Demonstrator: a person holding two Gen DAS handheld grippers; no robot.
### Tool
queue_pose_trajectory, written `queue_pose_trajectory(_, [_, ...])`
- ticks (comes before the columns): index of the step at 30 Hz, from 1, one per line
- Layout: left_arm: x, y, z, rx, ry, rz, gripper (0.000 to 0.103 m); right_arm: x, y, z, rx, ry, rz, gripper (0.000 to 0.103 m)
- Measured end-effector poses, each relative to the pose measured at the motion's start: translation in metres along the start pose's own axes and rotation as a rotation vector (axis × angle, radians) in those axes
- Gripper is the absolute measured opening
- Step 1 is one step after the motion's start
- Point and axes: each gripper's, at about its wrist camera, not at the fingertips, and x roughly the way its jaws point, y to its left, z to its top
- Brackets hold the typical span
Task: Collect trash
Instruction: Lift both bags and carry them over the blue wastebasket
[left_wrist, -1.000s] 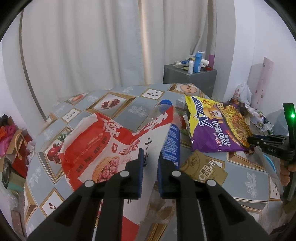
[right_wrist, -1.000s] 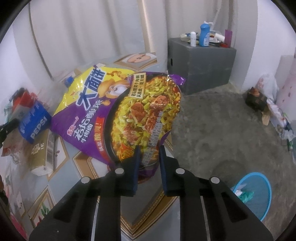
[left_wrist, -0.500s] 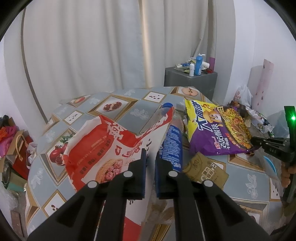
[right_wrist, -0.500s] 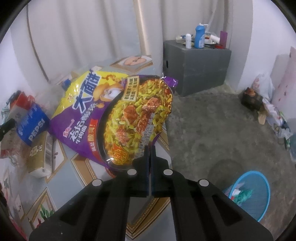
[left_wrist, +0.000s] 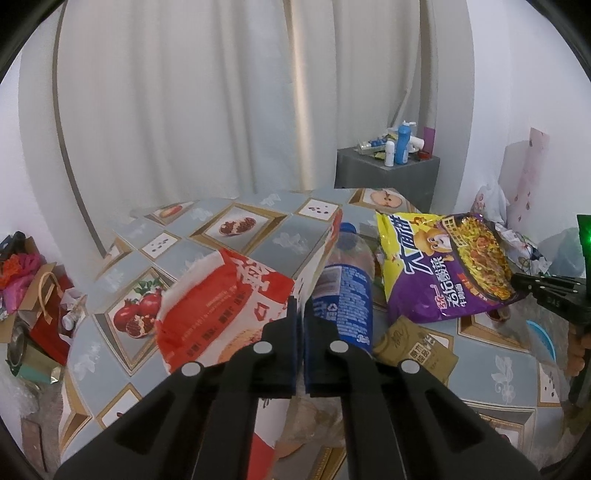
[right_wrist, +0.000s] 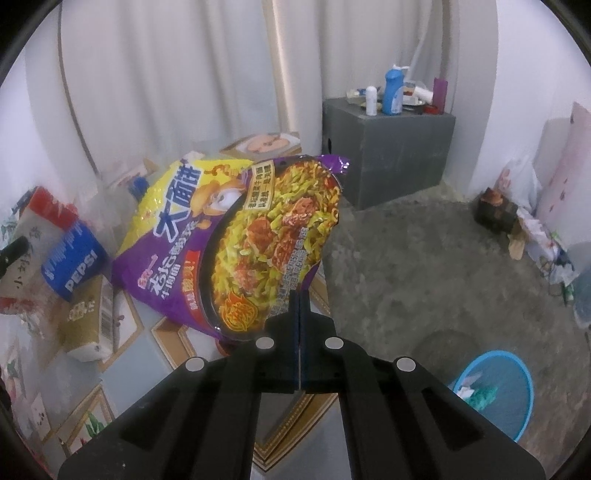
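A red and white snack bag (left_wrist: 221, 295) stands crumpled on the tiled table (left_wrist: 291, 236). My left gripper (left_wrist: 300, 306) has its jaws closing on the bag's thin right edge, and the pads pinch it. Right beside that grip lies a Pepsi bottle (left_wrist: 347, 295). A purple and yellow noodle bag (right_wrist: 236, 236) hangs over the table's right edge. My right gripper (right_wrist: 299, 295) is shut on its lower edge. In the left wrist view the right gripper (left_wrist: 517, 282) shows at the noodle bag (left_wrist: 443, 273).
A brown paper pack (left_wrist: 413, 347) lies between the bottle and the noodle bag. A blue basket (right_wrist: 495, 384) with scraps stands on the floor at the lower right. A grey cabinet (right_wrist: 388, 155) with bottles is behind. Bags clutter the floor at the left (left_wrist: 37, 288).
Both grippers' jaws have closed: the right on the noodle bag's lower edge, the left on the red bag's edge. The noodle bag's near end has risen a little.
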Motion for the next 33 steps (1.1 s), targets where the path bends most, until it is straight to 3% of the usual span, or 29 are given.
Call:
queue_pose_trajectory(20, [-0.053,0.014,0.018,-0.007,-0.132,0.021,0.000,-0.053,-0.002,0.009,0.009,-0.134,0.002,0.000])
queue_pose_trajectory(33, [-0.095,0.004,0.034,0.022,-0.226,-0.008,0.000,-0.097,-0.009,0.004,0.020,-0.215,-0.005,0.000])
